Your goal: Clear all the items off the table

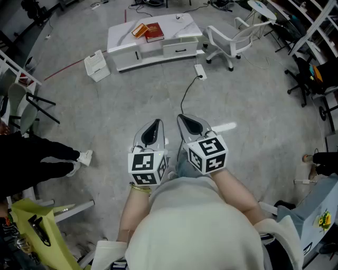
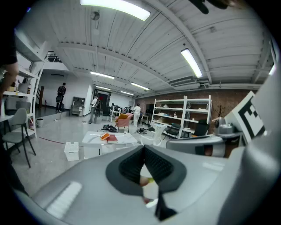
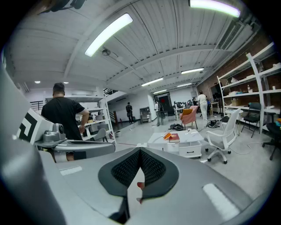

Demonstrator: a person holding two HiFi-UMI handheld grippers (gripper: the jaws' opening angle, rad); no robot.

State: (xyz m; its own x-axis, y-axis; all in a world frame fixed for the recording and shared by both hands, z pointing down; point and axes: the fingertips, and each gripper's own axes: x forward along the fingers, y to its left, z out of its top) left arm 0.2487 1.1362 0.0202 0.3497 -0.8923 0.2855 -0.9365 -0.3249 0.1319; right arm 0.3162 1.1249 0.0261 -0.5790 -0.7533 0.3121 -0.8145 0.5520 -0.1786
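The red book (image 1: 154, 31) and an orange item (image 1: 139, 30) touching it lie on the low white table (image 1: 179, 29), well ahead of both grippers. The left gripper (image 1: 154, 126) and the right gripper (image 1: 191, 125) are each pressed together on nothing. A power strip (image 1: 199, 70) and its cable (image 1: 186, 95) lie straight ahead and could snag a foot. A white chair (image 1: 232, 42) crowds the table's right end and a white crate (image 1: 96, 65) its left; between them the floor is open.

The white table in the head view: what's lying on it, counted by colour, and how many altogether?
Red book: 1
Orange book or flat box, leaning against the red one: 1
Small pale thing near the far edge, too small to identify: 1
Total: 3
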